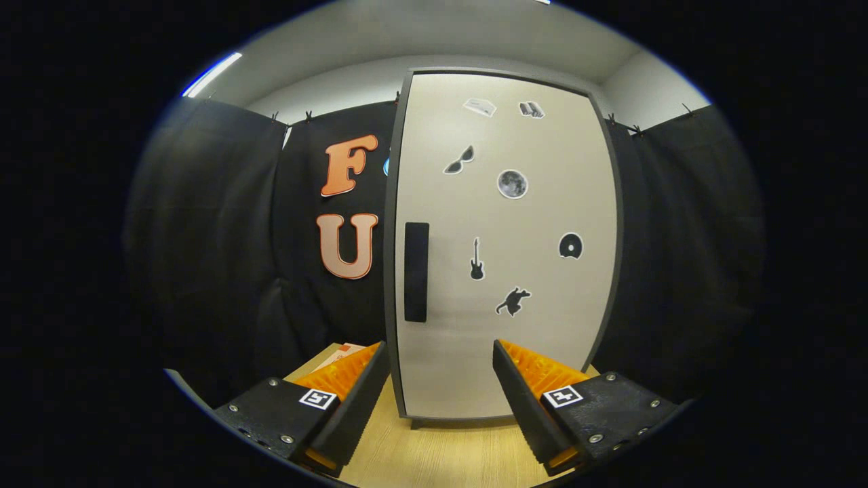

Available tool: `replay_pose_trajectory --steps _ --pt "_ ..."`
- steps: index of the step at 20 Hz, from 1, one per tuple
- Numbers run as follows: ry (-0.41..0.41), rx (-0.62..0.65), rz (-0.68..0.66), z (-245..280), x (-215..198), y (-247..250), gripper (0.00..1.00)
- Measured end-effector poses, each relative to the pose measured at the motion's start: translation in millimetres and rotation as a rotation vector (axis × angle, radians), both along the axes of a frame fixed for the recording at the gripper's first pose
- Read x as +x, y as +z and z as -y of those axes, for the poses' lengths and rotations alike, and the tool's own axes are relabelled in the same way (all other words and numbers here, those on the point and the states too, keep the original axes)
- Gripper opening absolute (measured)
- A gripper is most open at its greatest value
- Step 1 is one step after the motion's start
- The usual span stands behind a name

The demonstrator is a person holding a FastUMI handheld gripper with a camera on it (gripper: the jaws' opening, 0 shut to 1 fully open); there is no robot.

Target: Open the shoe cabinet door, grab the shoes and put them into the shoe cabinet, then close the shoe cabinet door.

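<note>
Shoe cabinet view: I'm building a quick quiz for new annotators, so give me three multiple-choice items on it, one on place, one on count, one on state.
1. Where is the dark handle on the shoe cabinet door?
A. near its left edge
B. at its middle
C. near its right edge

2. How many stickers are on the door?
A. three
B. seven
C. ten

3. How is the door?
A. shut
B. wide open
C. taken off

Answers:
1 A: the handle sits beside the left frame, above the left finger.
2 B: seven stickers can be counted, among them a guitar sticker.
3 A: it lies flush in its frame; the gripper is open, apart from it.
</note>
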State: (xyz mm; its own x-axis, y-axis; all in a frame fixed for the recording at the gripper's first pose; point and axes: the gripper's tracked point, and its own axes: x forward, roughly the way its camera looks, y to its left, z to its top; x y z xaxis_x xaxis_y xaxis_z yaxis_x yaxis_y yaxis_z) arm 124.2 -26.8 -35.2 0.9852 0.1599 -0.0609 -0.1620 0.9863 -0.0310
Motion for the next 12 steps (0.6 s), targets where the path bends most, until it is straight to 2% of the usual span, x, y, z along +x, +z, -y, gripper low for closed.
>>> replay_pose_trajectory --steps 5,8,12 --pt "-0.062 0.028 0.002 34.1 -65.8 7.6 0.95" --pt "-0.11 0.022 0.015 53.9 -91.3 6.1 0.95" --pt "-0.127 0.027 0.019 64.4 -114.7 4.2 0.95"
